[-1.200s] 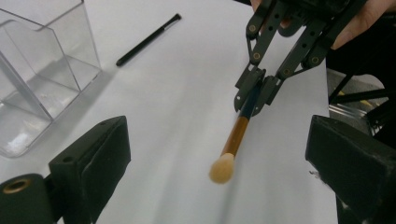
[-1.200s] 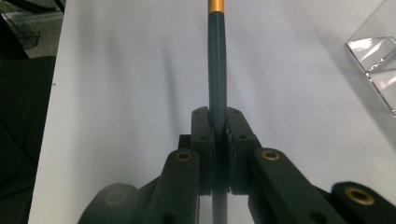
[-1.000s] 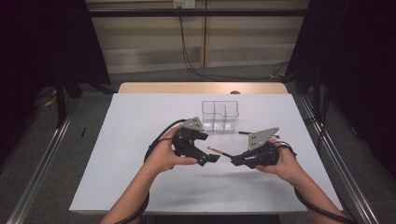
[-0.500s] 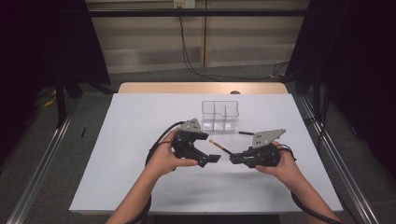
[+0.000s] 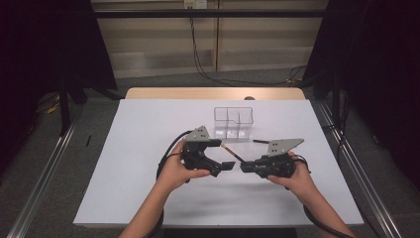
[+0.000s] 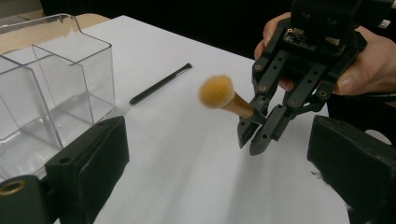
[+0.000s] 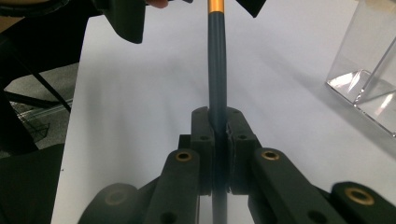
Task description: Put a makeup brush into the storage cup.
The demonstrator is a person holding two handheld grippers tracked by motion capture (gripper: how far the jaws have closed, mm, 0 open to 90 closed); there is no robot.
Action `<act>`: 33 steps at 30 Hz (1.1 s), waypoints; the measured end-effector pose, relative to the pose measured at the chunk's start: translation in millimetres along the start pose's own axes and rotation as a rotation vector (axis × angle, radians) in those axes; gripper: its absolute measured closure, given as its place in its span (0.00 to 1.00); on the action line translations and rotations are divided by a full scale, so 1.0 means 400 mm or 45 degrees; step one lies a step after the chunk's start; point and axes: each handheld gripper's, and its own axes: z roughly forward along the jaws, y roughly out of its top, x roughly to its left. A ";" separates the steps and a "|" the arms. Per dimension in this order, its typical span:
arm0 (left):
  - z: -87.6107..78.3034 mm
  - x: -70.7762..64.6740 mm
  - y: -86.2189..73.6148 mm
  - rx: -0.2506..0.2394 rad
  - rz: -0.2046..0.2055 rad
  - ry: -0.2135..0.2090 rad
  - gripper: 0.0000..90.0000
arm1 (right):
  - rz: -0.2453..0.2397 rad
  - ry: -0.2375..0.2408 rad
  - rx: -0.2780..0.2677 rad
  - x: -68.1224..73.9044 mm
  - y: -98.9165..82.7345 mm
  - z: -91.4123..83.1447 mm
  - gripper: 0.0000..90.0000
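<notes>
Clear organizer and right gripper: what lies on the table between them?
A thin black brush lies on the white table between the clear organizer and the right gripper, seen in the left gripper view.

The left hand-held gripper point(image 5: 223, 154) is matte black, built of angular plastic links, with a grey three-cornered plate on top and a black cable looping out on its left side. The right hand-held gripper point(image 5: 246, 167) matches it: black body, grey triangular plate, black cable trailing toward the near edge. Brass-coloured round pivot fasteners sit in the black jaw links. The jaw ends are broad, blocky black pads. Both forearms are bare, with no sleeves in sight.
</notes>
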 end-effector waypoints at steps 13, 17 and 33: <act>0.004 -0.002 -0.009 -0.065 -0.034 0.003 0.16 | 0.017 -0.013 -0.077 0.010 0.013 0.014 0.94; 0.003 -0.002 -0.009 -0.081 -0.058 -0.017 0.25 | 0.032 -0.021 -0.106 0.009 0.013 0.017 0.94; -0.005 0.004 -0.013 -0.149 -0.118 -0.036 0.58 | 0.057 -0.045 -0.138 0.012 0.021 0.033 0.94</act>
